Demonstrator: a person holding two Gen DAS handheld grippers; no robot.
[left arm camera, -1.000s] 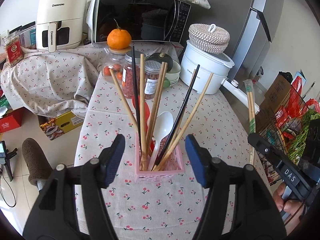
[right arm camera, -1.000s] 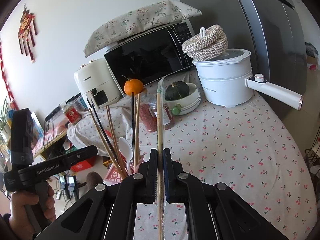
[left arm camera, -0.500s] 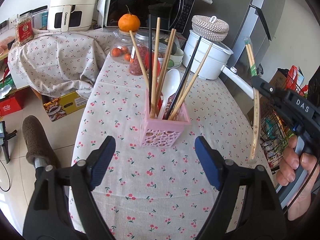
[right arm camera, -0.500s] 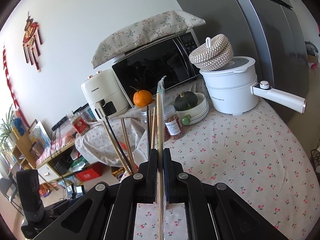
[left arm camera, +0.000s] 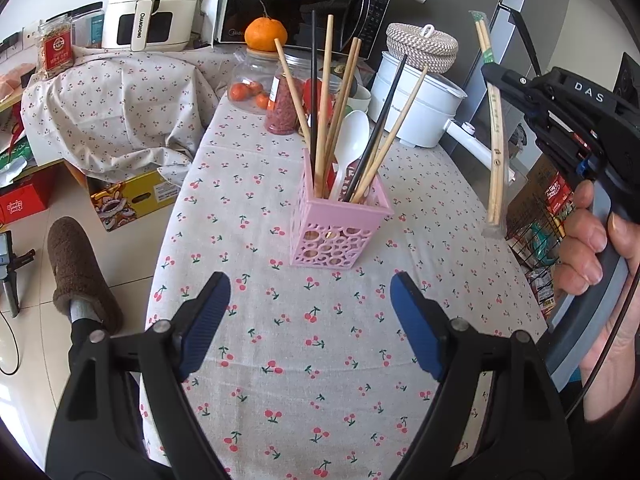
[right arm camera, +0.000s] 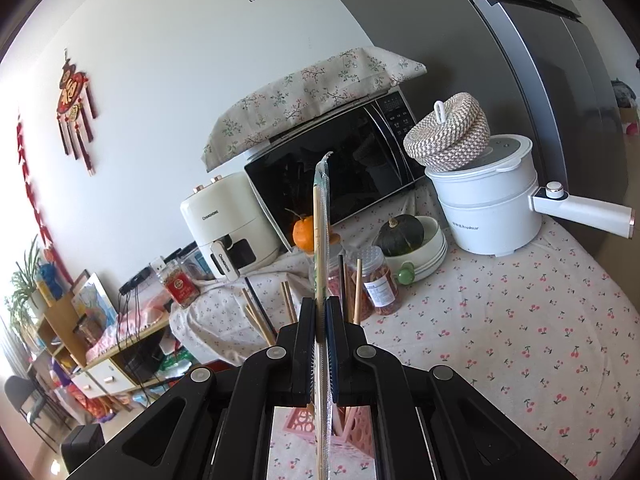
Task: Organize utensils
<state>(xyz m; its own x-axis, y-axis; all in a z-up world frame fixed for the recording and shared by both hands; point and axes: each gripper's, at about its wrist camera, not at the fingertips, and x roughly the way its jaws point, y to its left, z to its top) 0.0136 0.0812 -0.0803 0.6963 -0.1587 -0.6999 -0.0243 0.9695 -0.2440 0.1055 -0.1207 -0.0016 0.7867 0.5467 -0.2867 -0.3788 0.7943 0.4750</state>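
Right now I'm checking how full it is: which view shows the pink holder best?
Left wrist view: the whole pink holder stands unobstructed on the table. In the right wrist view only slivers show behind the right claw.

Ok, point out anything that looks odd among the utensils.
The chopsticks in the right gripper are still sealed in a clear wrapper, while every utensil in the pink holder is bare. Nothing is spilled or broken.
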